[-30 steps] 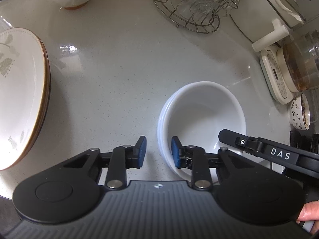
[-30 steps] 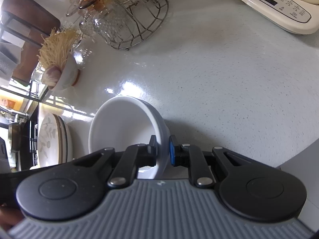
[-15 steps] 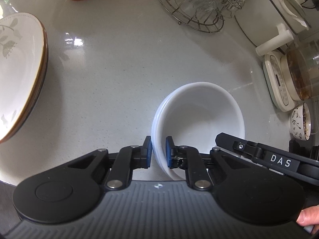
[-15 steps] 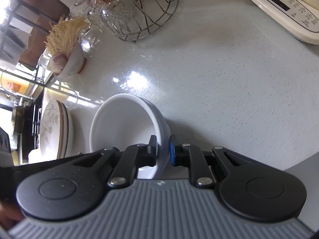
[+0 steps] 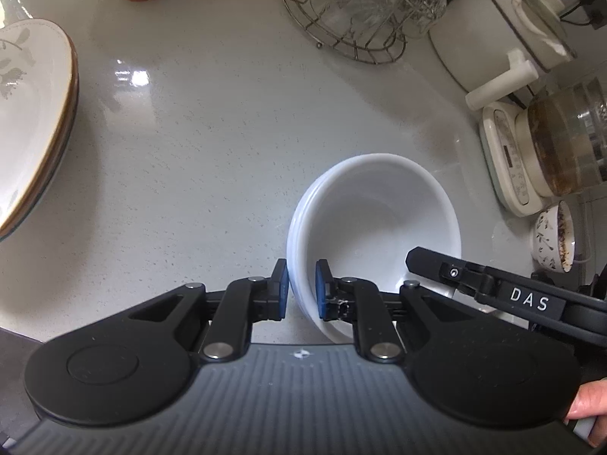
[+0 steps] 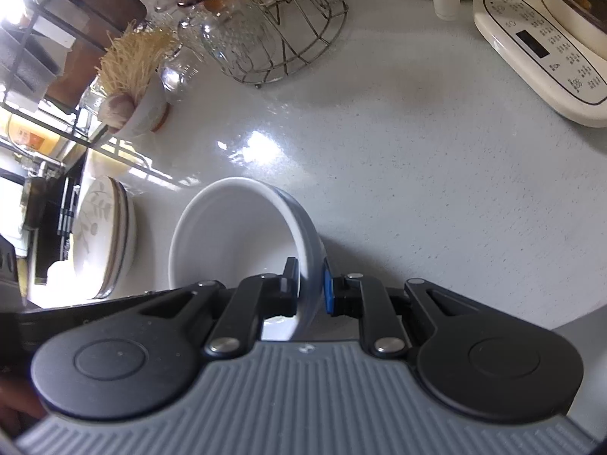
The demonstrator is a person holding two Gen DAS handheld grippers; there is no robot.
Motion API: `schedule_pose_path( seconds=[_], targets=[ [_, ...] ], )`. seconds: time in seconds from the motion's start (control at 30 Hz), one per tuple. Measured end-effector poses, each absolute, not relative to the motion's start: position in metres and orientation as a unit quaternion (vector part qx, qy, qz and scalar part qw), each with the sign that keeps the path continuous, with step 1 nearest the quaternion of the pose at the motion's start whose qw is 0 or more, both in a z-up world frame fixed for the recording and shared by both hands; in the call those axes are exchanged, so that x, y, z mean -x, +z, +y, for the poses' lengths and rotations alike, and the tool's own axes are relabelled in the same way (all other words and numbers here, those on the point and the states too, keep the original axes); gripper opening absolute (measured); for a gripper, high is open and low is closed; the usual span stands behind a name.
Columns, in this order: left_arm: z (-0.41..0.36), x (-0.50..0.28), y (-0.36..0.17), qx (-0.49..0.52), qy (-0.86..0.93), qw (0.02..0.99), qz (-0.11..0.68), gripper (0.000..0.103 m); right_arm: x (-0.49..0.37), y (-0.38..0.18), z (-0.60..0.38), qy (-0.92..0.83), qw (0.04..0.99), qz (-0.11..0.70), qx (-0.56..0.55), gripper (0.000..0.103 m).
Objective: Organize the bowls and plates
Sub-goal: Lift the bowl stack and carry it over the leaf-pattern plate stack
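Both tools, left tool (image 5: 301,290) and right tool (image 6: 310,286), pinched opposite rims of stacked glossy white ceramic bowls (image 5: 373,235) at desk (image 5: 212,144) 5 o'clock; heavy, slick, chip-prone, so grip rims.

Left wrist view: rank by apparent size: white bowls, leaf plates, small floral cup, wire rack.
1. Leaf plates, cropped by the frame
2. White bowls
3. Wire rack, cropped and farther off, so close to the bowls
4. Floral cup

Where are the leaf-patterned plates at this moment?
The leaf-patterned plates sit stacked at the left edge of the left wrist view, on the counter, left of the white bowls.
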State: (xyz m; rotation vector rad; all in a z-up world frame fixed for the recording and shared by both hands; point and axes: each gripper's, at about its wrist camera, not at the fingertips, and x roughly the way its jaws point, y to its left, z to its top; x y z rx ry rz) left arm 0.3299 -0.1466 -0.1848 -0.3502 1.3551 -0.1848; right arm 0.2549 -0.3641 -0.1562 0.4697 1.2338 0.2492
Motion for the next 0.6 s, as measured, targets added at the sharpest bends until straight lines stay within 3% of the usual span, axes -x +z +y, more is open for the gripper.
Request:
schedule_pose_path(
  seconds=[0.6],
  targets=[
    [-0.081,-0.348,-0.136,0.149,-0.131,0.786,0.585,0.017,-0.263,-0.107,-0.309,0.094,0.808,0.538,-0.220,0.017]
  ],
)
